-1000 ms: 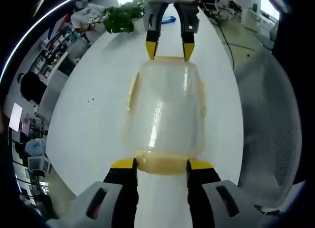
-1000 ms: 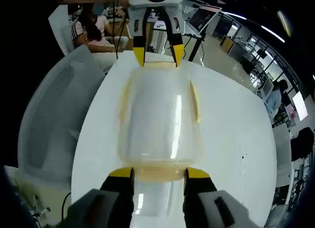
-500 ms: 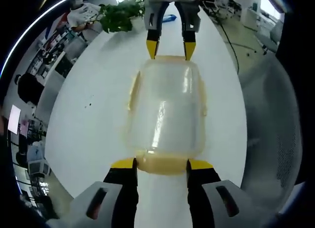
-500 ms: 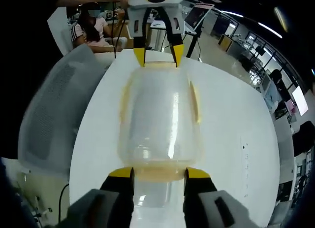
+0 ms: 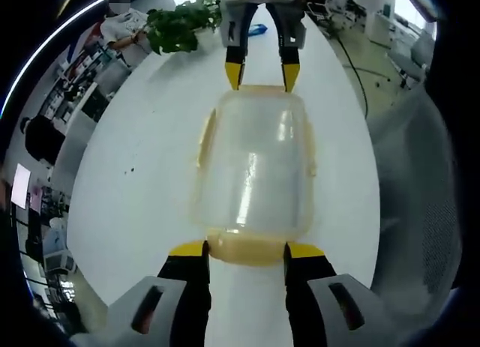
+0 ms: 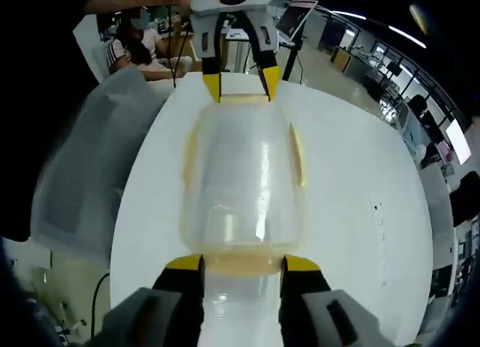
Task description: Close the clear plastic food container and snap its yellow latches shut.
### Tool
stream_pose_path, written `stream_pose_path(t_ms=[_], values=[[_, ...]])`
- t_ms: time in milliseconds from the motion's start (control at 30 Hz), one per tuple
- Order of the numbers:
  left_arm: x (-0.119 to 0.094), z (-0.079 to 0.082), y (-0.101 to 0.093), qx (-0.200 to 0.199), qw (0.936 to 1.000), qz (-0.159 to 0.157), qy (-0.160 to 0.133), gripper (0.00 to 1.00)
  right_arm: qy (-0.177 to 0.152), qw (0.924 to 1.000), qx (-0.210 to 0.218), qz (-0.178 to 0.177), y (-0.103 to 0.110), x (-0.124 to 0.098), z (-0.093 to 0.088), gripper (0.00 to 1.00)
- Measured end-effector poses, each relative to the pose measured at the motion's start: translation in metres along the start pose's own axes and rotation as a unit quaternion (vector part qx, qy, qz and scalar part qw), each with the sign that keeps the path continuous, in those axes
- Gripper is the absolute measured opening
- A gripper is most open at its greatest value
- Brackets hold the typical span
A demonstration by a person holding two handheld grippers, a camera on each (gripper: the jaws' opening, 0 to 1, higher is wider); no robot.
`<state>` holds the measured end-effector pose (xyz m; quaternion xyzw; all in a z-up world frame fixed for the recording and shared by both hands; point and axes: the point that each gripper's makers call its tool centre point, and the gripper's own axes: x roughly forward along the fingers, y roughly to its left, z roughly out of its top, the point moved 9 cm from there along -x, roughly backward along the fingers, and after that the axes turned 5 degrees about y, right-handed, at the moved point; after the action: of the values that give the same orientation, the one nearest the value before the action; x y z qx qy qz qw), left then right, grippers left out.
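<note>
White counter (image 5: 135, 182) spreads under both tools. Clear plastic food container (image 5: 253, 167), lid down, lies on it between the two tools, one at each short end. Left tool (image 5: 246, 249): jaws apart, straddling the near yellow end latch (image 5: 247, 249), no clamp evident. Right tool (image 6: 241, 262): likewise spread around the opposite end latch (image 6: 241, 266). Side latches (image 6: 298, 156) lie flat.

A white table (image 5: 142, 167) stood in an open office; a grey mesh chair (image 6: 82, 174) sat just beside it; a green plant (image 5: 176, 25) stood at the table's far end; a seated person (image 6: 139, 47) was behind the chair; long ceiling lights (image 6: 409, 36) glowed; desks and monitors (image 5: 22, 186) lined the room's edge.
</note>
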<state>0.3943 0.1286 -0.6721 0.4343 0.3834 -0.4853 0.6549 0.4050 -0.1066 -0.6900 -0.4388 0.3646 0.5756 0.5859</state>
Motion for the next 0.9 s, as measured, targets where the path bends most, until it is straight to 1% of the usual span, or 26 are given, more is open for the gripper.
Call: stream_pose_path(t_ms=[200,267,367,533,667,900], values=[[0.014,0.012,-0.001,0.004,1.0000,-0.006,0.002,0.35,0.005,1.0000,0.006,0.002,0.001,0.000,-0.015,0.36],[0.016,0.015,0.000,0.008,1.0000,-0.006,0.002,0.35,0.006,0.9999,0.008,0.001,0.001,-0.001,-0.019,0.36],[0.019,0.021,0.003,0.008,0.9999,-0.008,-0.003,0.35,0.006,0.9999,0.016,0.000,0.000,-0.002,-0.026,0.36],[0.025,0.031,0.002,0.011,0.9998,-0.013,-0.008,0.35,0.013,0.9997,0.021,0.002,0.000,-0.004,-0.038,0.36],[0.029,0.038,0.004,0.013,0.9997,-0.015,-0.014,0.35,0.018,0.9995,0.024,0.000,0.000,-0.006,-0.045,0.36],[0.040,0.052,0.002,0.010,0.9996,-0.020,-0.019,0.35,0.042,0.9989,0.021,0.001,-0.003,-0.008,-0.058,0.36]])
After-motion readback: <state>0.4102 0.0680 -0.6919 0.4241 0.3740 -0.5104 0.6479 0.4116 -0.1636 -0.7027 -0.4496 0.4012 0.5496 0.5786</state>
